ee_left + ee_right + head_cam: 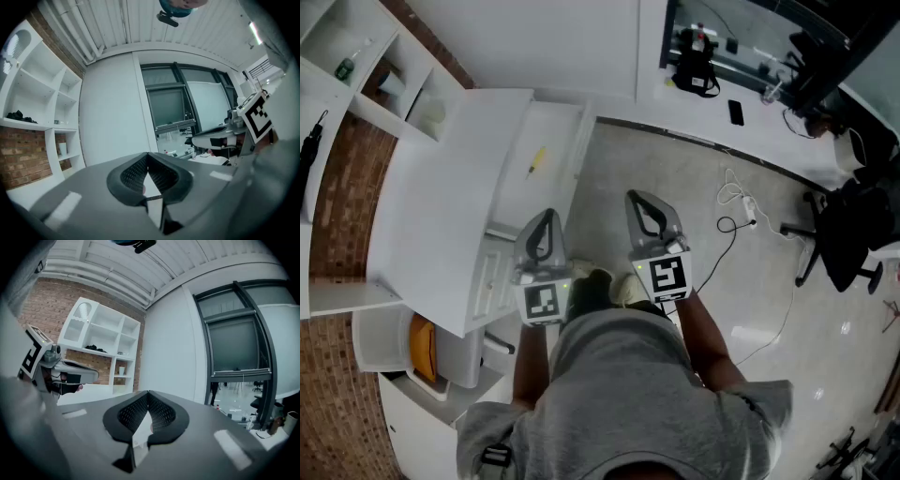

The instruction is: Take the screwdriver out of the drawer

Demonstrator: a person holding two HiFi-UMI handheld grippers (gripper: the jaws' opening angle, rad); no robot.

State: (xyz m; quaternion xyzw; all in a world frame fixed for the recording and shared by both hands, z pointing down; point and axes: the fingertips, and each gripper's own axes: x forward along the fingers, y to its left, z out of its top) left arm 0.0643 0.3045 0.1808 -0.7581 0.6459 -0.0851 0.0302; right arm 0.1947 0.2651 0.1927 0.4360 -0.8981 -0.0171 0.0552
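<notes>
A yellow-handled screwdriver (537, 159) lies in the open white drawer (572, 150), seen from above in the head view. My left gripper (546, 217) is held level just short of the drawer's near end, jaws shut and empty. Beside it, over the floor, my right gripper (639, 199) is also shut with nothing in it. The left gripper view shows the left gripper's closed tips (148, 154) against a white wall and window. In the right gripper view the right gripper's tips (148, 393) meet, with the shelves beyond. The screwdriver appears in neither gripper view.
The drawer belongs to a white cabinet (441, 216) against a brick wall, with white shelves (366, 66) to its left. An orange item (422, 347) sits in a lower compartment. A cable (736, 202) lies on the floor; an office chair (848, 234) stands at right.
</notes>
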